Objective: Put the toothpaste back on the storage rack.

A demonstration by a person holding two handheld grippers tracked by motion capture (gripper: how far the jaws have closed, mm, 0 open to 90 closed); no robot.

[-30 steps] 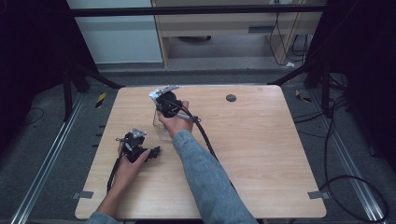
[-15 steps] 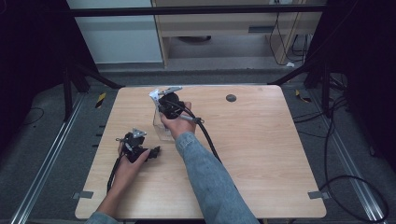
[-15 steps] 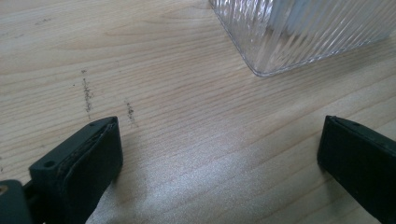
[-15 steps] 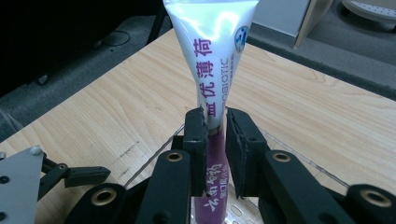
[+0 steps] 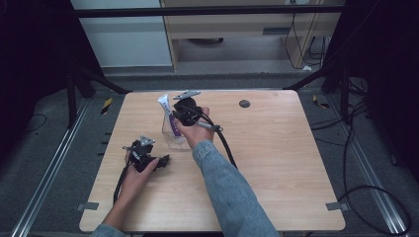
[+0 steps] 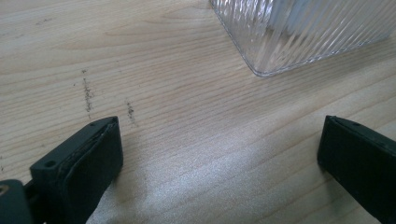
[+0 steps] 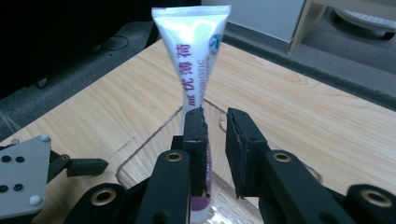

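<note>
Right gripper view: right claw [image 7: 215, 128] clenches a white-and-purple squeeze tube [image 7: 192, 60], upright in a clear ribbed plastic container [image 5: 173, 134] on the wooden tabletop [image 5: 276, 148]. Left claw [image 6: 219, 154] rests released just beside that container.

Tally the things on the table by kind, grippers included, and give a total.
Handheld grippers: 2, left gripper and right gripper
Clear ribbed containers: 1, container
White-and-purple tubes: 1, tube
Dark round discs: 1, disc
Total: 5
</note>
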